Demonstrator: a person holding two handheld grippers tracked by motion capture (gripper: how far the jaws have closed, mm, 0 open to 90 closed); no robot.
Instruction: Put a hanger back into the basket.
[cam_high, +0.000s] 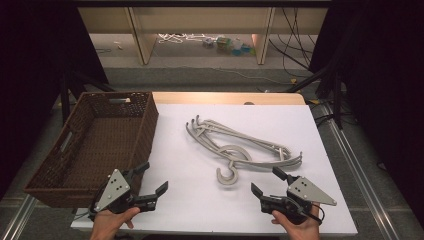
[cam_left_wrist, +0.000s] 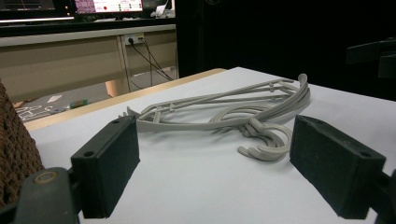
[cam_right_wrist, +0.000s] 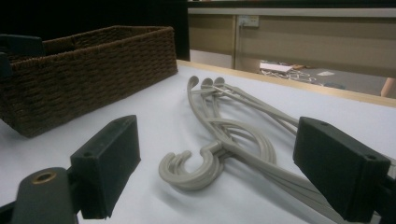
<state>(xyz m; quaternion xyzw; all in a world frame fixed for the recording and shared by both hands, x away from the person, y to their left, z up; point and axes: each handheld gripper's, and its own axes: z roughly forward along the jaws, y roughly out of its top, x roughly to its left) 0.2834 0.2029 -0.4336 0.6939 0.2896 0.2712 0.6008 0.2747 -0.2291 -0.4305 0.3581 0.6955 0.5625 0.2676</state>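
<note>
A stack of grey plastic hangers (cam_high: 235, 145) lies flat in the middle of the white table, hooks (cam_high: 227, 176) pointing toward the near edge. The left gripper view has the hangers (cam_left_wrist: 224, 109) ahead of its jaws, and the right gripper view has the hooks (cam_right_wrist: 191, 170) just beyond its own. My left gripper (cam_high: 154, 181) rests open near the front left, beside the basket, with nothing between its jaws. My right gripper (cam_high: 266, 181) rests open at the front right, a short way from the hooks, also holding nothing.
A brown woven basket (cam_high: 145, 127) with nothing in it stands on the left side of the table, seen as basket (cam_right_wrist: 93, 65) in the right gripper view. Bare white table surface (cam_high: 200, 200) lies between the grippers. Wooden shelving legs and cables stand beyond the far edge.
</note>
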